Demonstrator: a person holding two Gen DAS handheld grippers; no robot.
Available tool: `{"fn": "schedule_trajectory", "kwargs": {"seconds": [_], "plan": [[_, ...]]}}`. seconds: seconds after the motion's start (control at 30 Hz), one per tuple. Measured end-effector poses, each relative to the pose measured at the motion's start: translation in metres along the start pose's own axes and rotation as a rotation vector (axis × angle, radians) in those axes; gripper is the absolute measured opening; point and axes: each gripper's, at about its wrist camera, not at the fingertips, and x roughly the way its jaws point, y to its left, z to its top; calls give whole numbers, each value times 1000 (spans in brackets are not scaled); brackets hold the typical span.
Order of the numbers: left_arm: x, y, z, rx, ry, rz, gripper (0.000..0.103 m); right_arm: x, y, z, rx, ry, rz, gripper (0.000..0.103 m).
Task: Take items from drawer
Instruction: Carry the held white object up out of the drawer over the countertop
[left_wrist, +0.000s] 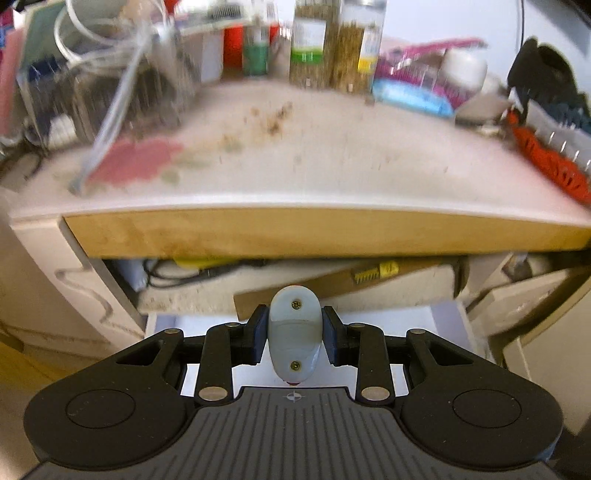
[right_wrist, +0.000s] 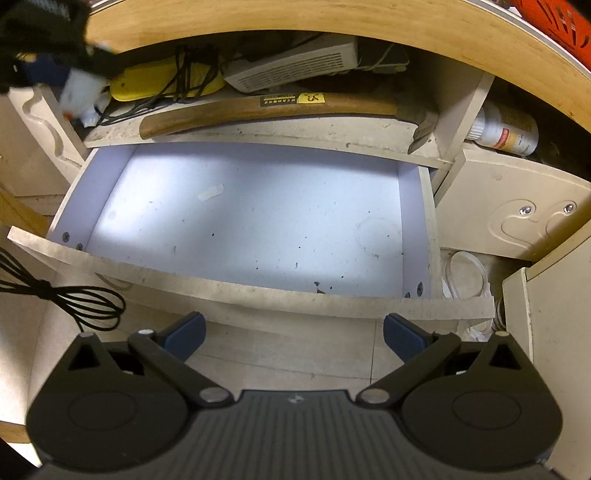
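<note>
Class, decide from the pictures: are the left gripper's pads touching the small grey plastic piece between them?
Touching. The left wrist view shows the left gripper with both blue pads pressed against the sides of the grey plastic piece, no gap visible.

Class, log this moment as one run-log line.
left gripper: shut on grey piece | right gripper: open | drawer: open, emptied

labels on the wooden handle (right_wrist: 266, 110) are too blurred to read.

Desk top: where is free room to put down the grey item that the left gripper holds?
The middle of the desk top is bare, between the pink patch and the orange basket. The back edge, by the jars, is crowded.
</note>
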Motion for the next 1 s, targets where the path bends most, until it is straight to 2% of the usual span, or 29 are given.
{"fn": "schedule_trajectory", "kwargs": {"seconds": [0.5, 1.0], "plan": [[-39, -9, 14, 48, -332, 54, 29, 0, 5, -3, -13, 4, -4, 103], [-50, -19, -2, 155, -553, 76, 29, 1, 4, -3, -16, 6, 5, 103]]}}
